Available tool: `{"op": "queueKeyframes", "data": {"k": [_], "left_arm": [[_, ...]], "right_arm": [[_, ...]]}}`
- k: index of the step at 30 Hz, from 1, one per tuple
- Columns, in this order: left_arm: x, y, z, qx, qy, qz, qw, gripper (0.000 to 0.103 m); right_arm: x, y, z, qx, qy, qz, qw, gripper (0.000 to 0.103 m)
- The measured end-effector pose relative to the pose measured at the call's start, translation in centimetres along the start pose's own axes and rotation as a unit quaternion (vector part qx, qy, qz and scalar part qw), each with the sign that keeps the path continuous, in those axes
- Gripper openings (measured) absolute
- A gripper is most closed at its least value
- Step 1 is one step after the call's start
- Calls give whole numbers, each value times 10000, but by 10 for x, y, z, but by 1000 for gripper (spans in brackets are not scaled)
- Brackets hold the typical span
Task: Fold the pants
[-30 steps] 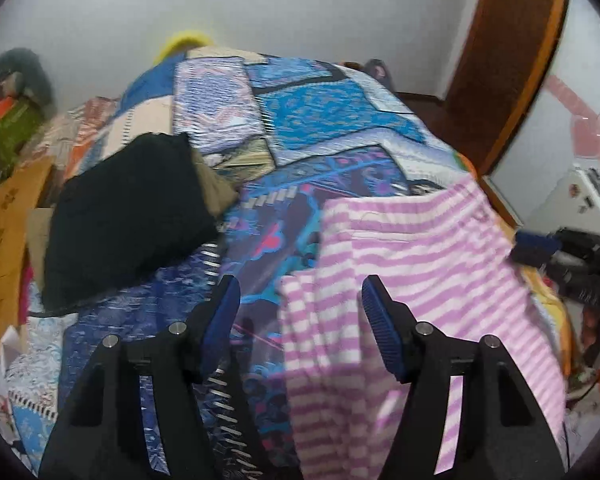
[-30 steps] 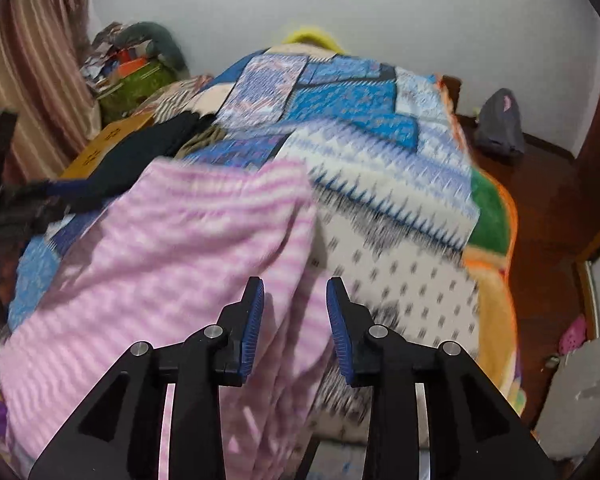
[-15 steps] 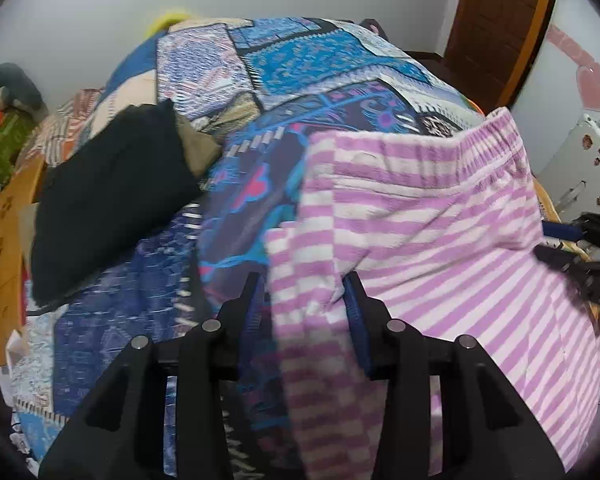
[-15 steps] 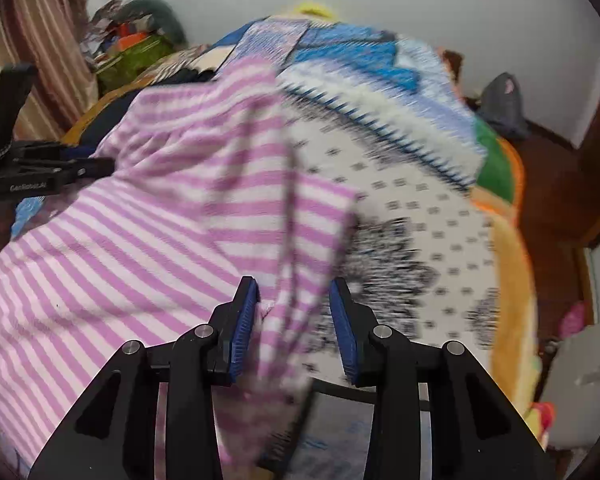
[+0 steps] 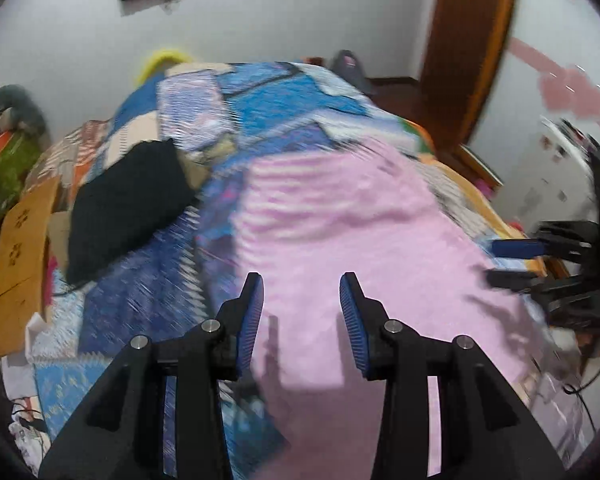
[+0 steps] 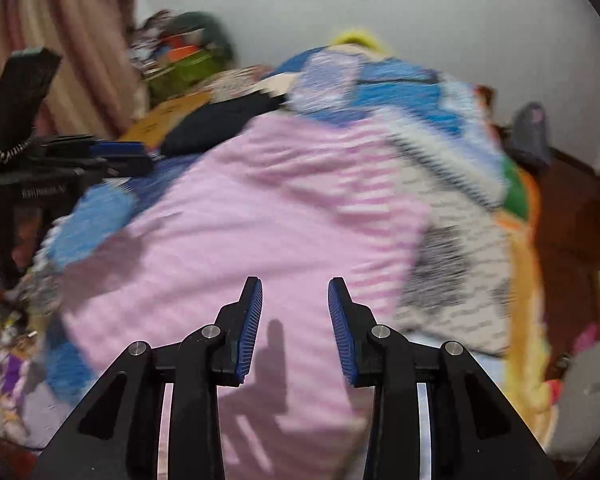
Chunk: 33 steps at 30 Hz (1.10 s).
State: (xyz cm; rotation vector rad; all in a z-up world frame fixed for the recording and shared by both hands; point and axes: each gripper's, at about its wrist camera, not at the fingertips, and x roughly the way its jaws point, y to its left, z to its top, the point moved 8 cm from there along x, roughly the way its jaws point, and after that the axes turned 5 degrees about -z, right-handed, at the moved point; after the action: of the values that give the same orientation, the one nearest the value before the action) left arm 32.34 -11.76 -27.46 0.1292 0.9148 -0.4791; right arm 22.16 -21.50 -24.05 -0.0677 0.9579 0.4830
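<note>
The pink-and-white striped pants (image 5: 332, 216) lie spread on the patchwork bedspread (image 5: 260, 100), waistband at the far end. Both views are motion-blurred. My left gripper (image 5: 302, 280) hovers over the near left part of the pants. Its jaws stand partly apart and a finger shadow falls on the cloth below. My right gripper (image 6: 294, 282) hangs the same way over the pants (image 6: 280, 208) near their right side, with nothing pressed between its pads. Each gripper also shows from the side: the right gripper (image 5: 492, 261) at the pants' right edge, the left gripper (image 6: 148, 156) at their left edge.
A black folded garment (image 5: 120, 208) lies on the bed left of the pants, with brown cardboard (image 5: 20, 240) beyond it. A wooden door (image 5: 468, 40) stands at the right. A dark bag (image 6: 528, 132) sits on the floor and a striped curtain (image 6: 60, 40) hangs at the left.
The left jaws narrowed a second ago. Half a second ago both grippers were low with pants cloth between their fingers. Now both have drawn back and risen, and the pants lie flat farther off.
</note>
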Motion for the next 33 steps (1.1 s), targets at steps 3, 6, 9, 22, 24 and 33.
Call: {"op": "queueKeyframes", "data": {"k": [3, 6, 9, 22, 24, 33], "left_arm": [[5, -22, -36, 41, 268, -114, 9996, 41], [20, -16, -72, 23, 612, 148, 9980, 42], [10, 9, -92, -188, 492, 396, 9978, 62], [-54, 35, -139, -1324, 290, 14, 9908, 69], [-48, 25, -149, -1375, 350, -191, 9897, 69], [-24, -3, -157, -1072, 489, -448, 9920, 28]], "right_arm": [[13, 29, -20, -243, 212, 163, 9993, 31], [20, 32, -41, -306, 165, -1, 9994, 34], [4, 17, -58, -131, 200, -152, 9996, 36], [-41, -30, -106, 1192, 283, -643, 9904, 41], [-37, -21, -109, 1259, 271, -551, 9901, 42], [-21, -12, -116, 1605, 348, -221, 9862, 27]]}}
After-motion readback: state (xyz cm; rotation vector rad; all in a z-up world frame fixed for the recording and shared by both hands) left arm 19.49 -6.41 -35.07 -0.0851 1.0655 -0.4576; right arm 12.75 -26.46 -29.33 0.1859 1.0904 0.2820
